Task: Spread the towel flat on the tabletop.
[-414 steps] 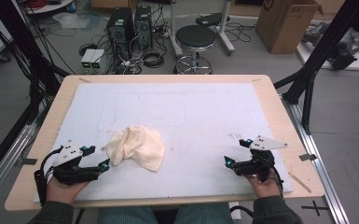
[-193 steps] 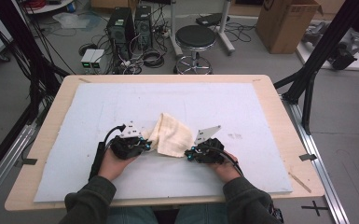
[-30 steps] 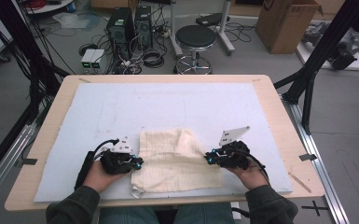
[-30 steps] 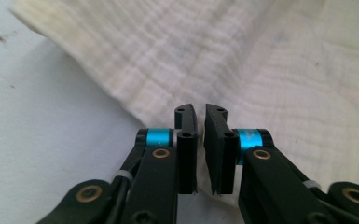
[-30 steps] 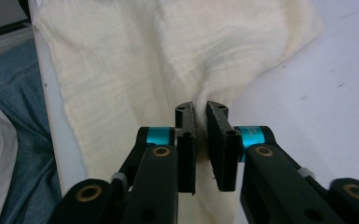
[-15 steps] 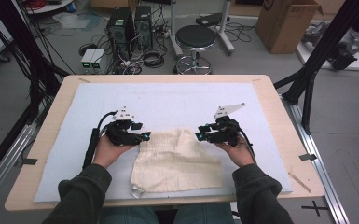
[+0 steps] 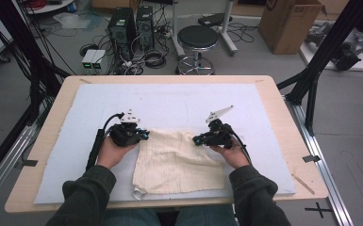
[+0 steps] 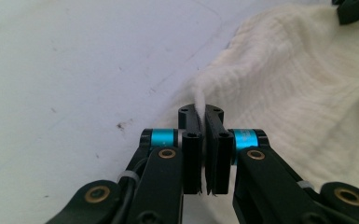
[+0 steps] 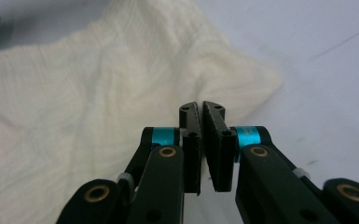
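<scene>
Two hand-held grippers work a cream waffle-weave cloth point(image 7: 179, 162) that lies spread on the pale blue mat point(image 7: 169, 101) covering the wooden surface point(image 7: 283, 108). At the cloth's far left corner sits the left hand-held gripper point(image 7: 144, 135); its jaws have just been closing and now stand nearly together, pinching a thin raised fold of the cloth point(image 8: 279, 84) between the pads, as the left gripper view shows. At the far right corner sits the right hand-held gripper point(image 7: 196, 140); its jaws have likewise just been closing, and in the right gripper view they stand narrow with the cloth's point(image 9: 102, 102) edge running in at their tips, though whether fabric is truly caught there is hard to tell. From both grippers the cloth stretches back toward the person's sleeves, its near edge lying flat, with a small curl at the near left corner.
</scene>
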